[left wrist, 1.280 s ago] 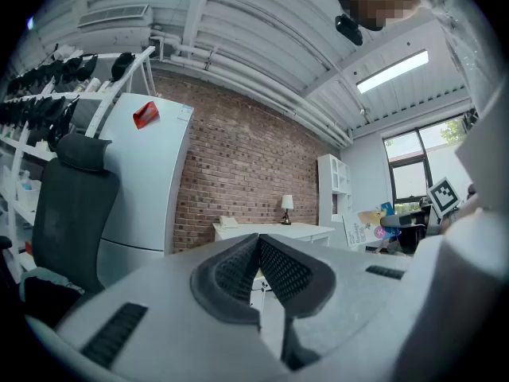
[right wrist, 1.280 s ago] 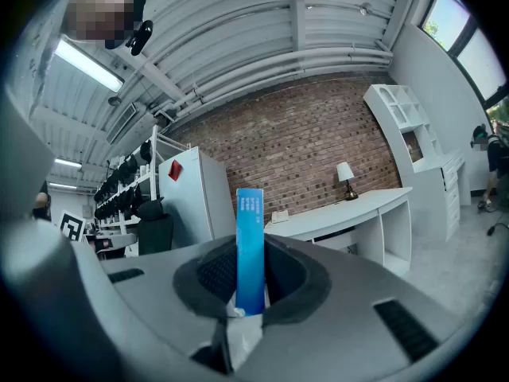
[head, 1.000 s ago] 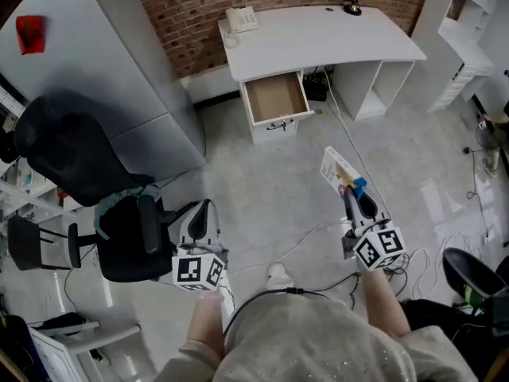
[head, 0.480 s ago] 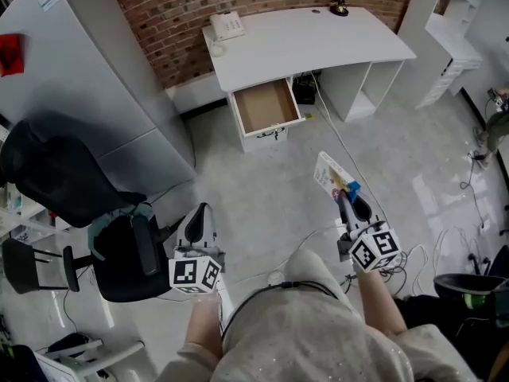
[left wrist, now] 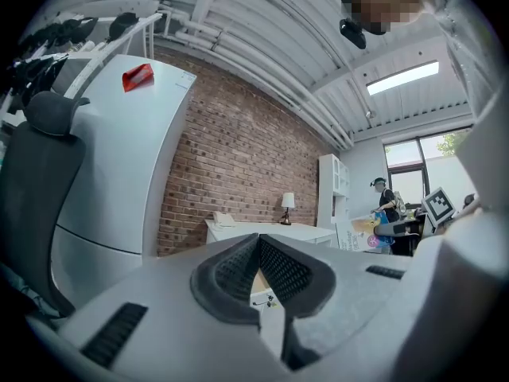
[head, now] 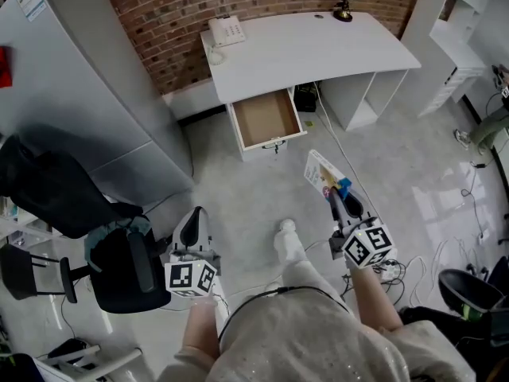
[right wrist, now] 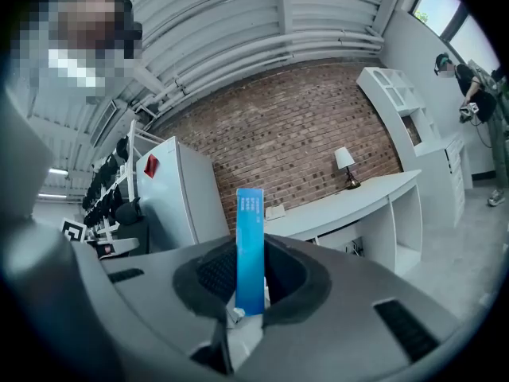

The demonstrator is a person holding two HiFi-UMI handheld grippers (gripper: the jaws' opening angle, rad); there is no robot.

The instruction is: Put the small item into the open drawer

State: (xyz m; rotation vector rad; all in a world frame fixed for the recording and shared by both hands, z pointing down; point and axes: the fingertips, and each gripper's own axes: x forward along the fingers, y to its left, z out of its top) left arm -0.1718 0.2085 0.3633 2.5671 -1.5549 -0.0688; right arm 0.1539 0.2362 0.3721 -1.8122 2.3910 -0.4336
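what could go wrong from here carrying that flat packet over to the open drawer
1. The right gripper pinches the packet only at its near end, edge-on between the fingers. Most of it sticks out, so it may swing or slip.
2. A cable trails across the floor in front of the desk, a possible trip hazard.
3. The packet is long and the drawer looks small, so it may catch on the rim.

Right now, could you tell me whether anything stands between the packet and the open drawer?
Nothing visible does: only bare floor lies between the packet in the right hand-held gripper and the open drawer.
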